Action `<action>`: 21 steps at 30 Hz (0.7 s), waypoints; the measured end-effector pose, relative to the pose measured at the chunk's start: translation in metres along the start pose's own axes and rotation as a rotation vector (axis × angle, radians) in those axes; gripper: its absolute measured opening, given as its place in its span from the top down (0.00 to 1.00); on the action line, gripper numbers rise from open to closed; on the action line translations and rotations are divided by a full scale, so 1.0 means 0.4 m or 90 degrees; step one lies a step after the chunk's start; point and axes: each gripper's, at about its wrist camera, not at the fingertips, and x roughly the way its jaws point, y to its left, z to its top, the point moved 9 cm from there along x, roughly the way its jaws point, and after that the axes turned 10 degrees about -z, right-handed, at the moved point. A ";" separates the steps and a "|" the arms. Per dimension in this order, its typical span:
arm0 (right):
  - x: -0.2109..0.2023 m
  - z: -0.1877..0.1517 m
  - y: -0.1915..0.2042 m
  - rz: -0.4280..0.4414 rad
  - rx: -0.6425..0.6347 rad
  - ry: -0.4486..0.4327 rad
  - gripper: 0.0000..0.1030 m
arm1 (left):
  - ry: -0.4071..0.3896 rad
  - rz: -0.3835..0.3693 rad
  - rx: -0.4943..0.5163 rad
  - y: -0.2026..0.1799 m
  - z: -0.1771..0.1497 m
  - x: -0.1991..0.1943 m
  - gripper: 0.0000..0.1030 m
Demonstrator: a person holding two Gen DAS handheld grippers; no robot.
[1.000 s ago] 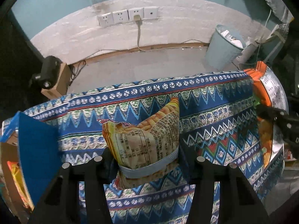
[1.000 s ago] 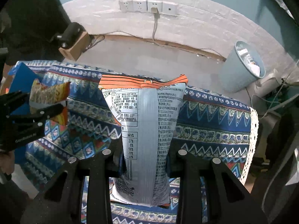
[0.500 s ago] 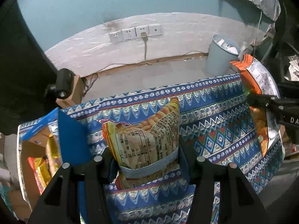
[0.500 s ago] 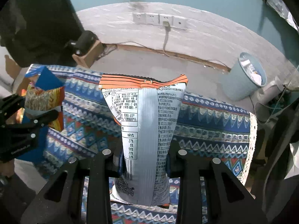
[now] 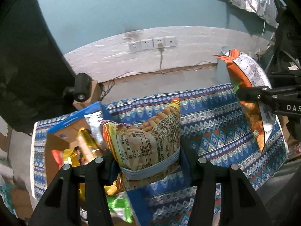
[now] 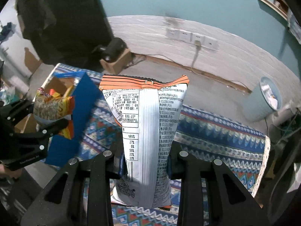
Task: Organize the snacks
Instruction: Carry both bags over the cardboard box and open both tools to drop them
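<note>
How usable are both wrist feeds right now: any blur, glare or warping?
Left wrist: yellow snack bag sharp, box edge soft, wall line bowed by fisheye. Right wrist: silver bag print crisp, tablecloth and blue flap smeared; dim light, no strong glare.

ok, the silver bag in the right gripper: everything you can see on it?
The silver bag is a tall foil snack pouch with an orange striped top seal and black print, including an NRV table, on its back seam side. It stands upright and puffy, pinched low down by the right gripper, above the patterned cloth. The left view shows its orange printed front.
</note>
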 end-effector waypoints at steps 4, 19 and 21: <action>-0.001 0.022 0.061 0.018 -0.018 -0.001 0.71 | -0.014 0.017 -0.008 0.049 -0.011 -0.039 0.47; 0.000 0.106 0.342 0.107 -0.097 -0.002 0.71 | -0.015 0.058 -0.062 0.215 -0.115 -0.097 0.47; 0.005 0.114 0.379 0.124 -0.104 0.000 0.71 | -0.015 0.062 -0.073 0.241 -0.129 -0.104 0.47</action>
